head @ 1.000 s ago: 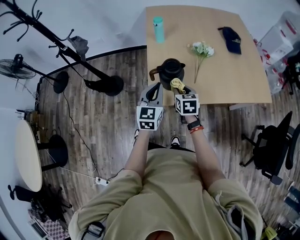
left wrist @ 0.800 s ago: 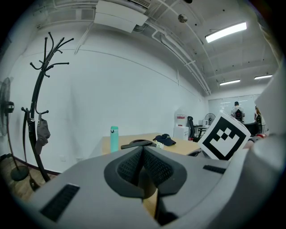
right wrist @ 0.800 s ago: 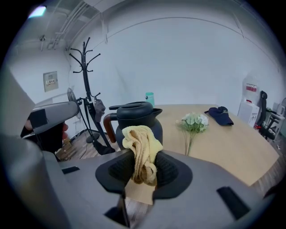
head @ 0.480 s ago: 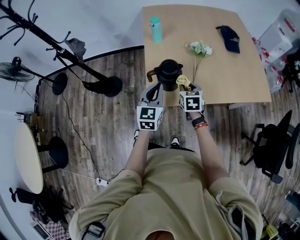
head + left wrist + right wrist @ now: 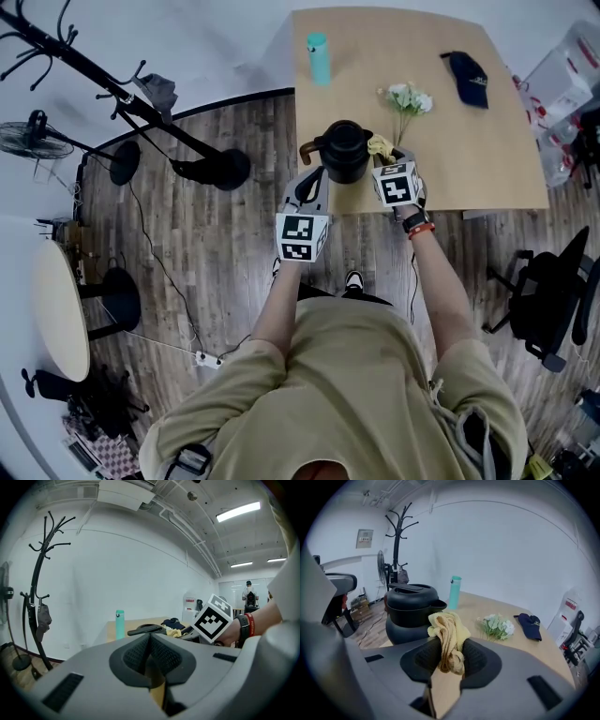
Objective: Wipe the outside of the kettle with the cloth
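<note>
Centrally, the black kettle [image 5: 347, 150] stands near the wooden table's [image 5: 469, 150] front edge; only the right gripper view shows the yellow cloth [image 5: 449, 634] pinched in the right gripper [image 5: 450, 654], just beside it; the left gripper [image 5: 150, 654] is closed on nothing; a coat stand [image 5: 396, 541] rises against white walls.

I see a light wooden table [image 5: 487, 159] carrying a black round kettle [image 5: 346, 150] by its near edge, a teal bottle [image 5: 319, 46] upright near its far left corner, white flowers [image 5: 406, 98] mid-table, and a navy cap [image 5: 467, 79] toward its far right.
</note>
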`<state>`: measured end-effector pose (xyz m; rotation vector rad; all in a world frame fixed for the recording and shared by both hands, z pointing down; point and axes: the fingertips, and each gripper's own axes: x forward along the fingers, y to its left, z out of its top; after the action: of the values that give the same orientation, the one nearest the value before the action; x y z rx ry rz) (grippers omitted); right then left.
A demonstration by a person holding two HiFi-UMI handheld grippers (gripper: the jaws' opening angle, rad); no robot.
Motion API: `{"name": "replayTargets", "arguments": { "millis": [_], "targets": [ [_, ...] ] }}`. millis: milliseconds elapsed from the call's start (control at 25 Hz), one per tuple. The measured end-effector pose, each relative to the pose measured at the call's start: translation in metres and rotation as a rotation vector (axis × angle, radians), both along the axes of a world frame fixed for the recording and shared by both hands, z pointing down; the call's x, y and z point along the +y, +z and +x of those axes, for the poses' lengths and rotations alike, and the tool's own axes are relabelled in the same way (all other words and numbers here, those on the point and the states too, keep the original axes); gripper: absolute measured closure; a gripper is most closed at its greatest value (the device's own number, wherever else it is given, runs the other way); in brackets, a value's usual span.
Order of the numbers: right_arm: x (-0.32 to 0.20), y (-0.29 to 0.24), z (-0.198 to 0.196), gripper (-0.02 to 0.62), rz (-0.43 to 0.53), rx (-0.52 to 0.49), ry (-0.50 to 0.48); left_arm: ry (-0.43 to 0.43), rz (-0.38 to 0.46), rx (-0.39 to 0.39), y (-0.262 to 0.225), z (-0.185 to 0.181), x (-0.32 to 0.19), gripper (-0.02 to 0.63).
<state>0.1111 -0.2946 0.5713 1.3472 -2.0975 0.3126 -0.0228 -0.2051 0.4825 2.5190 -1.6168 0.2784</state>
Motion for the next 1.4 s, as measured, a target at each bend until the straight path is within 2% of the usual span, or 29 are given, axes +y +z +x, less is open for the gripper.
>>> {"name": "replayTargets", "arguments": {
  "millis": [200,400,760,920,1120,1400],
  "targets": [
    [-0.017,0.004,0.000,0.465,0.007,0.045,-0.055,-0.010,-0.002,-0.007,0.001,-0.007,0.001,0.583],
    [-0.018,0.004,-0.001,0.465,0.006,0.043,-0.048,-0.023,0.002,-0.006,-0.001,-0.016,0.001,0.583],
    [0.043,-0.015,-0.003,0.465,0.000,-0.121,0.049,-0.032,-0.004,0.009,0.001,-0.031,0.007,0.583],
    [0.076,-0.022,-0.028,0.465,-0.026,-0.223,0.060,-0.039,-0.004,0.019,0.002,-0.039,0.008,0.583],
    [0.094,-0.018,-0.070,0.465,-0.044,-0.296,0.078,-0.035,0.006,0.027,0.002,-0.051,0.011,0.583],
    [0.089,-0.002,-0.127,0.463,-0.075,-0.329,0.094,-0.034,0.012,0.029,0.001,-0.073,0.016,0.583]
  ]
}}
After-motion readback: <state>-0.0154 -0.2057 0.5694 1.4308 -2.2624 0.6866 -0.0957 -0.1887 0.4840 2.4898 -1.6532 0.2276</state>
